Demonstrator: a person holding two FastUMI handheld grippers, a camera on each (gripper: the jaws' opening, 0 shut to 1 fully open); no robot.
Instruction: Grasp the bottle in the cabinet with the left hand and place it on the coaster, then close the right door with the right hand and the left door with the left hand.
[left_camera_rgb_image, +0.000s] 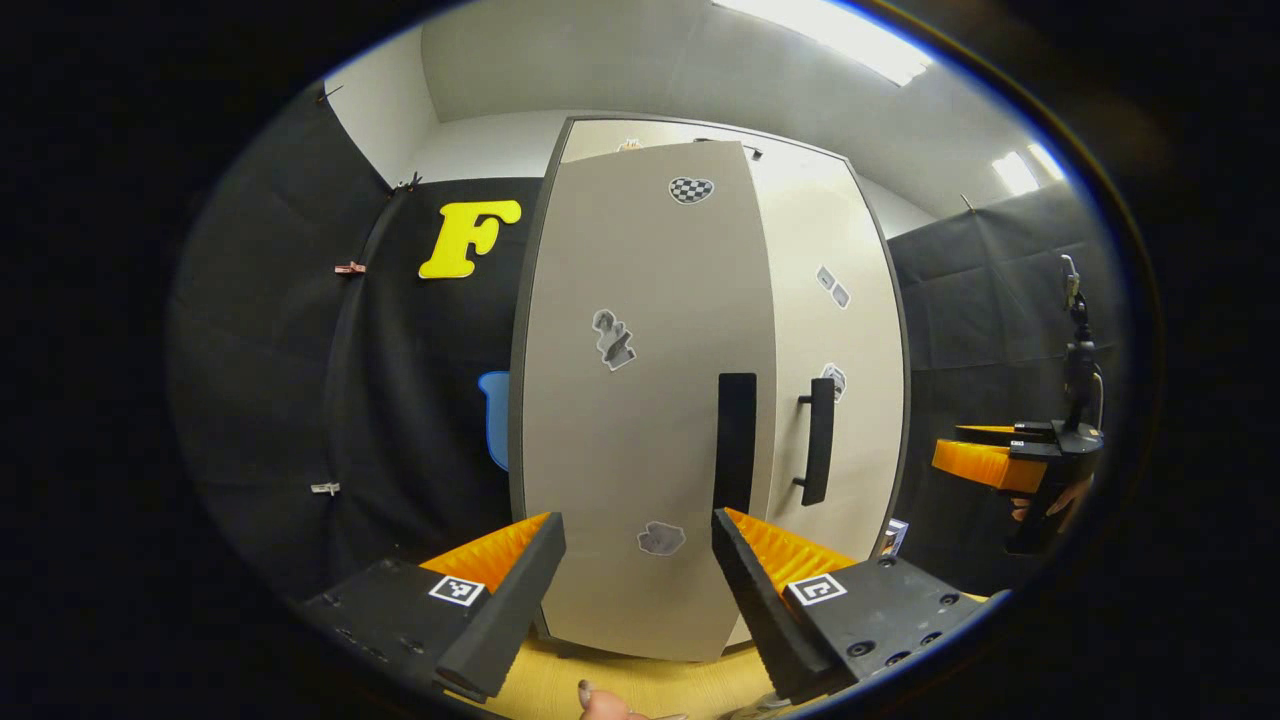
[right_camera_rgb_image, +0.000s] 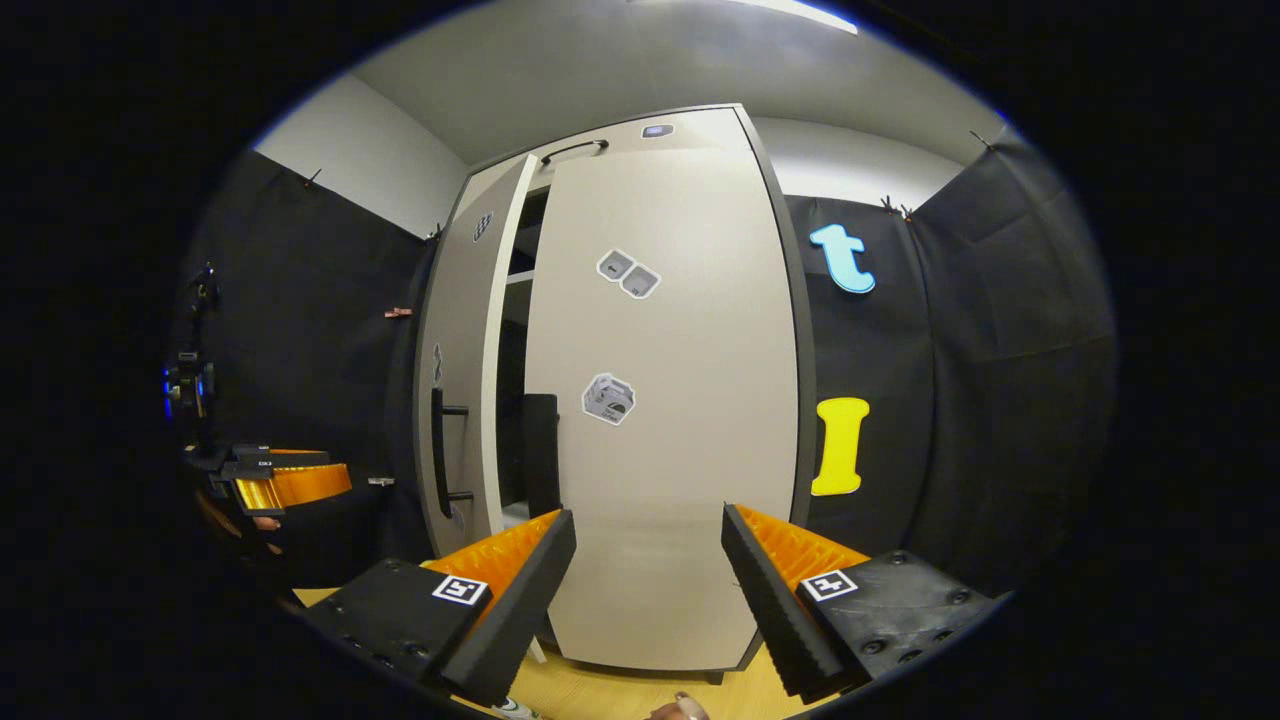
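Straight ahead, the left gripper spreads wide and empty before the left door, whose free edge stands ajar from the cabinet. Alongside, the right gripper, equally wide and empty, faces the closed right door.

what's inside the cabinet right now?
Through the gap beside the left door, the right gripper view shows a shelf edge and dark interior. The right door covers the rest, so any contents cannot be seen.
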